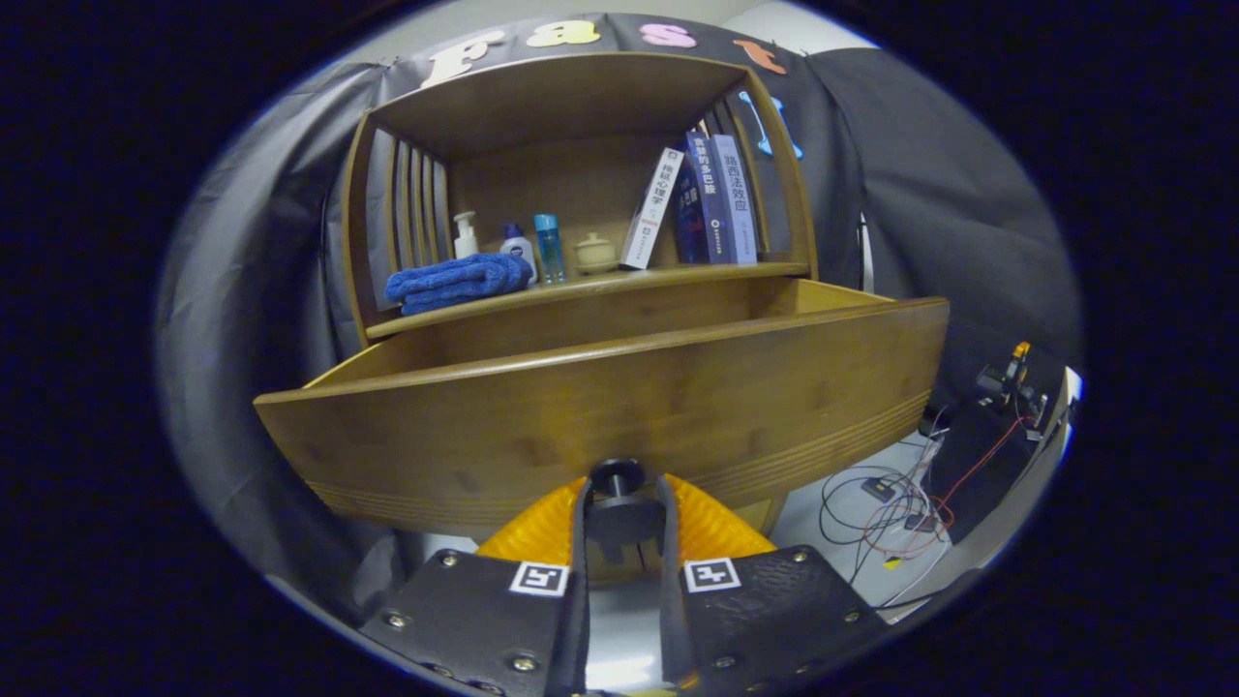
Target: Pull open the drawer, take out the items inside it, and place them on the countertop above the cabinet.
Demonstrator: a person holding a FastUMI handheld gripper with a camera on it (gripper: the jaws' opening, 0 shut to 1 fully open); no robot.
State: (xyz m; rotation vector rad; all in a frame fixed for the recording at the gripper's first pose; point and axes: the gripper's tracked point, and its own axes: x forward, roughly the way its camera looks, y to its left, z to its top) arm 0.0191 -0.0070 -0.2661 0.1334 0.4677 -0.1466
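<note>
Between the tool's (619,499) fingers, the open drawer's (619,407) knob (617,476) is clamped.

The gripper (619,489) sits at the bottom centre of the frame, pointing forward and level. Its two orange-backed fingers (702,523) are drawn close together, each pressing a side of the dark drawer knob (617,476). Below them, the two black finger mounts carry square markers, left and right of centre.
</note>
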